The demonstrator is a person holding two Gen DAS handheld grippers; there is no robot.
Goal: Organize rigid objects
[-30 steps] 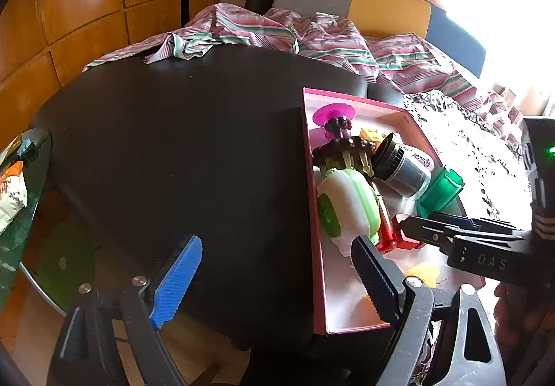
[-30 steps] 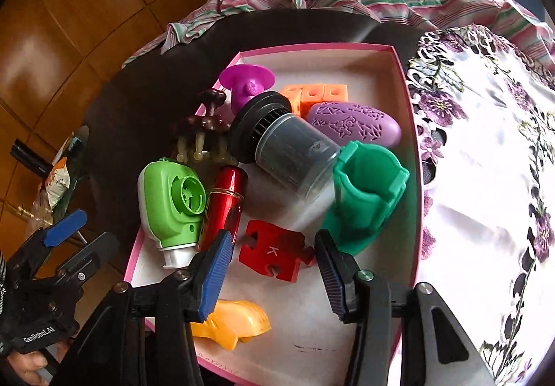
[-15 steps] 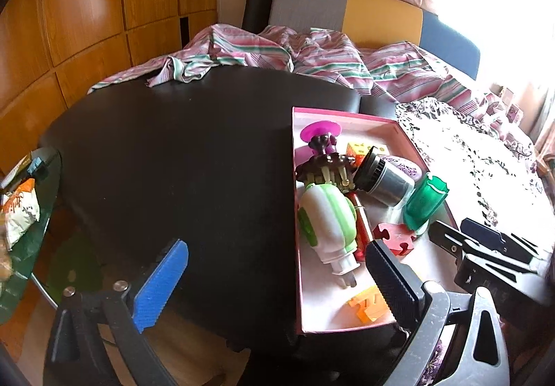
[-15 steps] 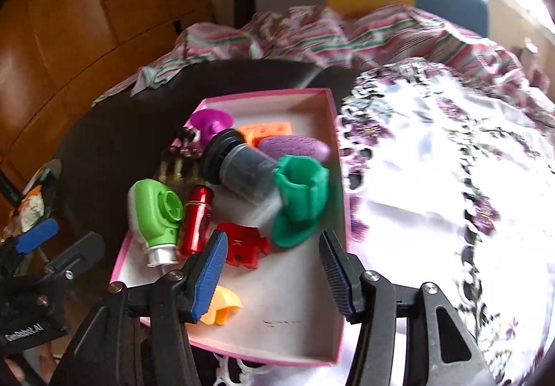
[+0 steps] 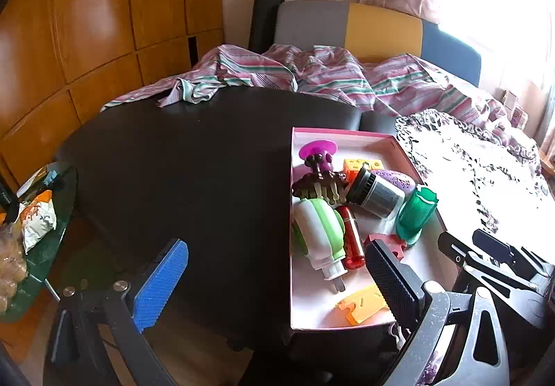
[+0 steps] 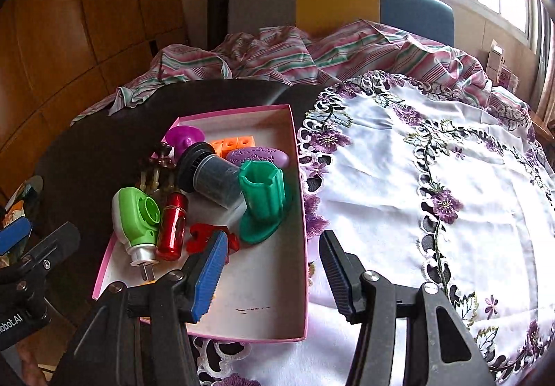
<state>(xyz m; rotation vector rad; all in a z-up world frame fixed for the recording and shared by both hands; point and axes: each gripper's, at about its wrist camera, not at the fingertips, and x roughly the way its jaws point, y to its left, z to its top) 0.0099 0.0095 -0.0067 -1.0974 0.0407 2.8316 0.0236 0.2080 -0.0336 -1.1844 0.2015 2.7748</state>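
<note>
A pink box (image 5: pixel 347 136) (image 6: pixel 302 247) sits on the black table and holds several items. Among them are a green-and-white plug-in device (image 5: pixel 319 226) (image 6: pixel 135 216), a red cylinder (image 5: pixel 352 240) (image 6: pixel 171 226), a red puzzle piece (image 6: pixel 204 236), a teal cup (image 5: pixel 414 212) (image 6: pixel 263 198), a dark jar (image 5: pixel 376 191) (image 6: pixel 211 174), a brown hair claw (image 5: pixel 319 184) and an orange piece (image 5: pixel 360 304). My left gripper (image 5: pixel 275 247) hovers wide open and empty over the box's left wall. My right gripper (image 6: pixel 272 236) is open and empty above the box's near right corner.
A white cloth with purple embroidery (image 6: pixel 416 195) covers the table to the right of the box. The bare black tabletop (image 5: pixel 190 160) lies to the left. Striped fabric (image 5: pixel 312 73) is heaped at the far edge. A glass side table with snack bags (image 5: pixel 34 219) stands at lower left.
Both grippers have drawn back and up from the box. The left jaws have spread wider. The right gripper has left the red puzzle piece and swung toward the white cloth.
</note>
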